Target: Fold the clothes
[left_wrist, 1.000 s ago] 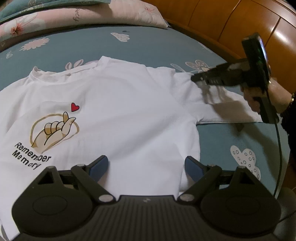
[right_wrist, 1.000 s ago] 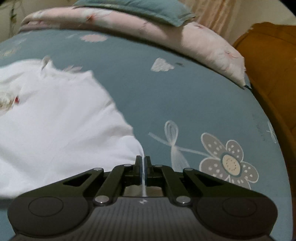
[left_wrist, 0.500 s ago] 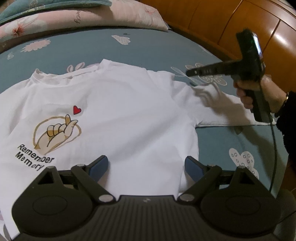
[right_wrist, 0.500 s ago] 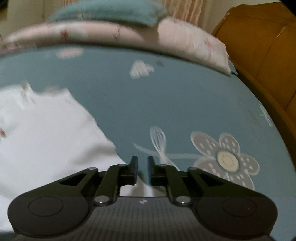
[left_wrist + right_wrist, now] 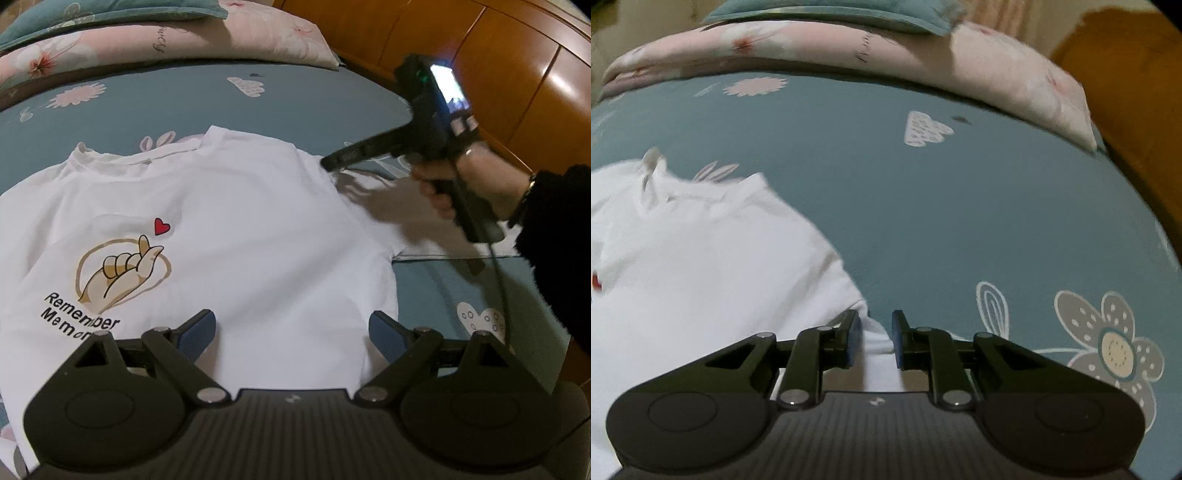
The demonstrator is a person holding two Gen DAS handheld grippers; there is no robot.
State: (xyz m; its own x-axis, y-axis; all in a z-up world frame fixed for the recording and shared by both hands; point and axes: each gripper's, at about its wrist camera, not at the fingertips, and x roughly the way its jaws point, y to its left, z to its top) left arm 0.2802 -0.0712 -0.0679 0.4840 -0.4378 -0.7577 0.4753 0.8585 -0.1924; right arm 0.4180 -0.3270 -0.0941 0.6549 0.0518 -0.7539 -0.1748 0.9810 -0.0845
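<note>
One white T-shirt [image 5: 236, 206] lies flat, print up, on the teal flowered bedsheet [image 5: 923, 206]. Left gripper [image 5: 291, 326] hovers spread wide above its hem; right gripper [image 5: 875, 338], parted, straddles the sleeve. Two pillows [image 5: 184, 33], wooden headboard [image 5: 517, 74] behind.

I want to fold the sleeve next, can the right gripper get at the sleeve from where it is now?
Probably yes. The right gripper is open, its fingers either side of a bit of the white sleeve, which lies flat on the bed sheet. Nothing sits on the sleeve or blocks it.

"Remember Memory" on white T-shirt [image 5: 240, 229]
</note>
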